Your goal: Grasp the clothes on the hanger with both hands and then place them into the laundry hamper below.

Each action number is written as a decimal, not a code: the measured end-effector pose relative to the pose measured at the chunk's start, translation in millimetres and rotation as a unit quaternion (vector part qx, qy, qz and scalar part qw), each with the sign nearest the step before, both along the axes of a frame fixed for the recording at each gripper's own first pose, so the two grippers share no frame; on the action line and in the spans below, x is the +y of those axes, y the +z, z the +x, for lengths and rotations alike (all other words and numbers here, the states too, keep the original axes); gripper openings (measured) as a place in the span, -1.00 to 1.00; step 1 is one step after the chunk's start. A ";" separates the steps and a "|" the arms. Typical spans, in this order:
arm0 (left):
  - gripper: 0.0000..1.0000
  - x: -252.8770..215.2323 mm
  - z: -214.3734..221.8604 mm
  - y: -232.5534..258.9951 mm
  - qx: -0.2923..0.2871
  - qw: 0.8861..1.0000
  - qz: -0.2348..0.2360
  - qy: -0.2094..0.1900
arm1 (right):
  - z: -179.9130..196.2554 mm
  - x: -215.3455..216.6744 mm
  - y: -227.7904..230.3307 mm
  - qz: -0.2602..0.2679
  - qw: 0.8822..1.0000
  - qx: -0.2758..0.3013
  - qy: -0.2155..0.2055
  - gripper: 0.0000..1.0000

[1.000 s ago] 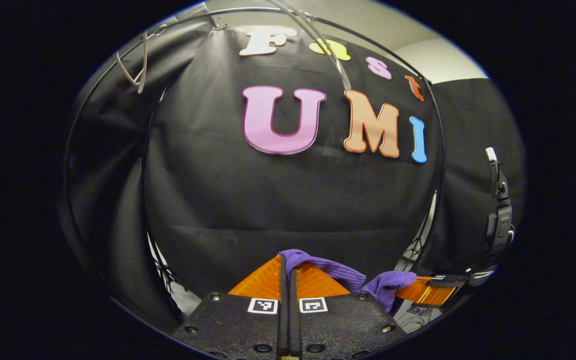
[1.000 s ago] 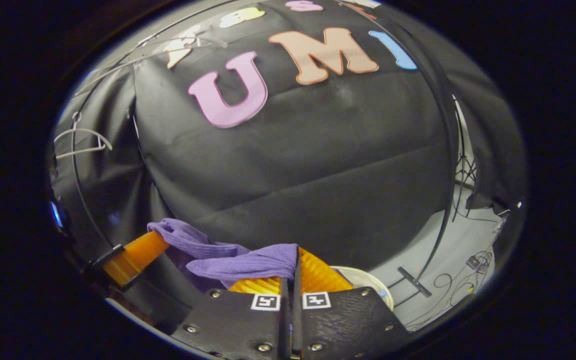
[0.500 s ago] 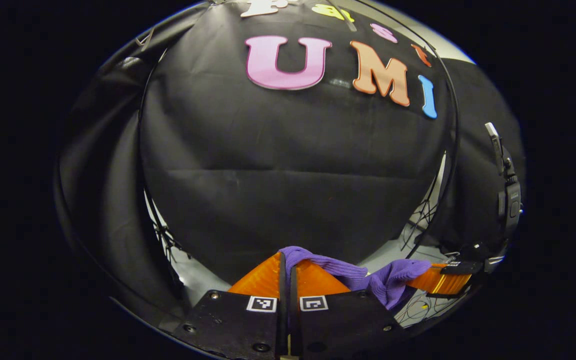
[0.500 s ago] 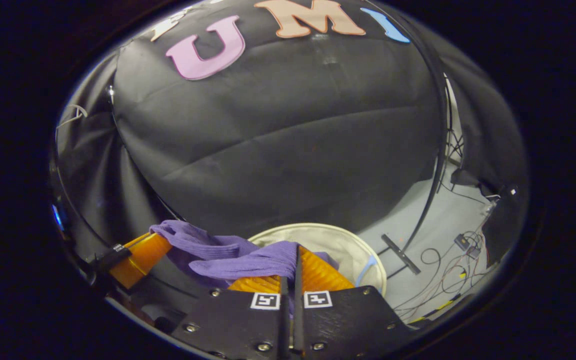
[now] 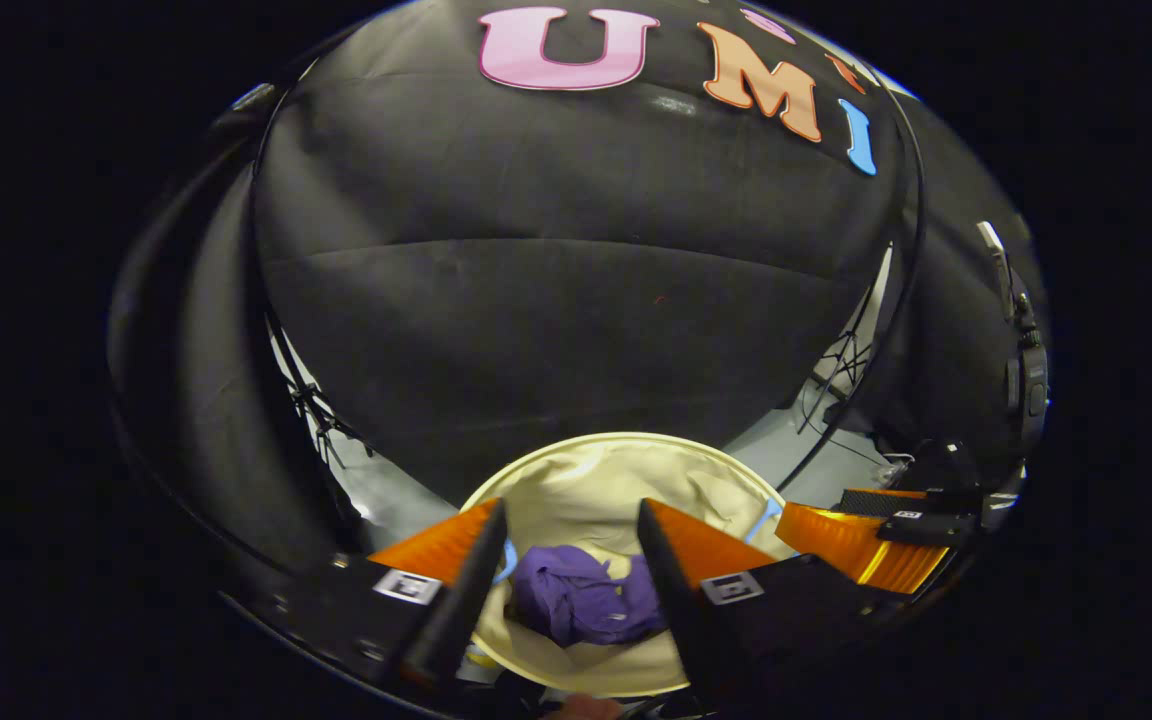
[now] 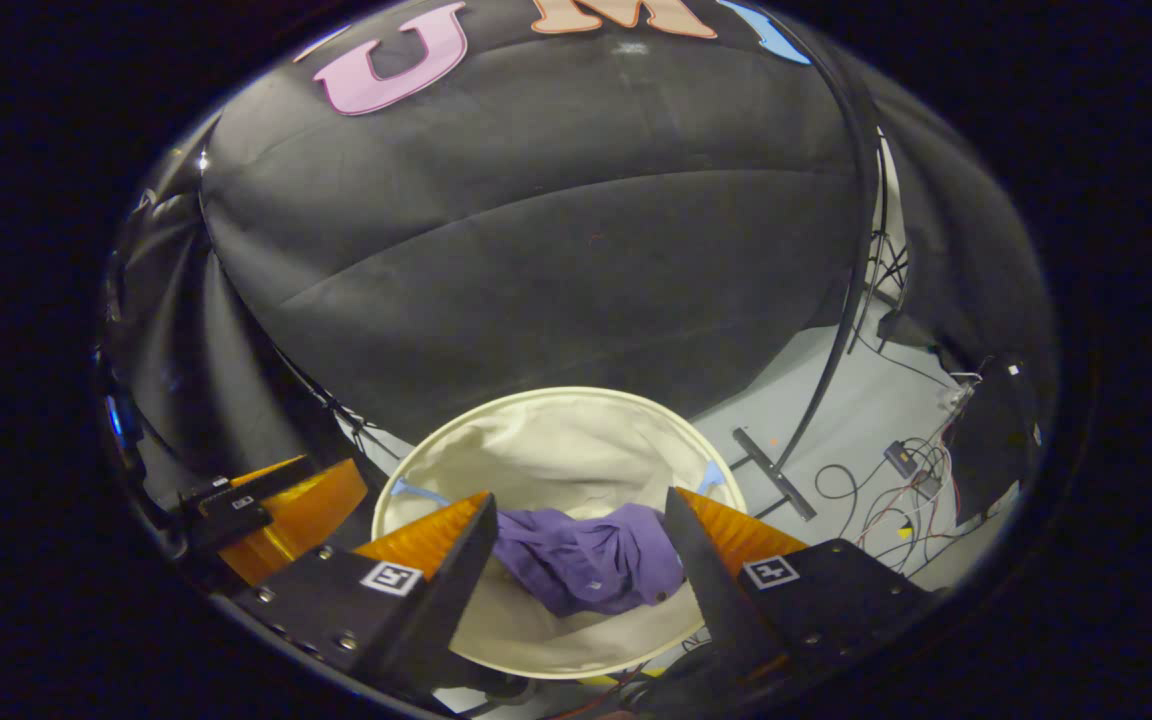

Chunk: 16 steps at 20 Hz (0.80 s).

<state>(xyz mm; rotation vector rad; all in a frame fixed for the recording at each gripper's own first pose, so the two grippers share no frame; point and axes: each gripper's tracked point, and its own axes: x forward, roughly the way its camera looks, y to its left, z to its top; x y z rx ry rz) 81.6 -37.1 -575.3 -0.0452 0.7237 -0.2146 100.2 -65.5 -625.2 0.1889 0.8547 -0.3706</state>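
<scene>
Clothes (image 5: 581, 604) were already down in the hamper (image 5: 596, 470), a crumpled purple bundle lying on the cream lining near the bottom, towards the near side of the round opening. Same bundle (image 6: 591, 565) showed in the right gripper view, w/ the hamper (image 6: 556, 430) standing on the pale grey floor (image 6: 866, 420) right in front of the black booth wall (image 6: 536, 250).

Left claw (image 5: 563, 560) was wide open, both fingers spread apart w/ nothing between them, hovering above the hamper mouth and not touching the fabric. Right claw (image 6: 581, 555) was the same: spread wide, empty, purple cloth visible down through the gap, no contact.

Each view also caught the other claw off to the side. In the left gripper view the right claw (image 5: 866, 540) sat at the right edge, near the hamper rim. In the right gripper view the left claw (image 6: 276, 510) sat at the left edge, beside the hamper.

Misc: loose cables (image 6: 896, 490) on the floor to the right of the hamper, plus a curved black frame pole (image 6: 861, 250) running up the wall.
</scene>
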 end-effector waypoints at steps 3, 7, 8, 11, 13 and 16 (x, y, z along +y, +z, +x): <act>0.94 4.0 -4.0 5.7 0.002 1.000 0.003 0.006 | -0.5 1.6 12.0 -0.017 1.000 0.001 0.008 0.99; 0.95 6.6 -1.5 25.0 0.002 1.000 -0.002 0.003 | 15.2 -3.7 41.2 -0.044 0.999 -0.019 0.024 0.99; 0.93 9.3 -1.3 31.3 0.000 1.000 -0.003 0.002 | 18.1 -5.9 49.6 -0.054 0.998 -0.022 0.031 0.99; 0.94 23.1 10.1 56.8 -0.026 1.000 0.016 0.007 | 31.2 -9.6 76.5 -0.070 0.996 -0.046 0.035 0.99; 0.93 30.6 12.6 67.9 -0.021 0.999 0.023 0.012 | 39.8 -11.9 99.4 -0.089 0.993 -0.068 0.037 0.98; 0.94 37.8 21.3 102.9 -0.035 0.999 0.016 0.033 | 51.3 -2.1 141.5 -0.113 0.987 -0.098 0.061 0.99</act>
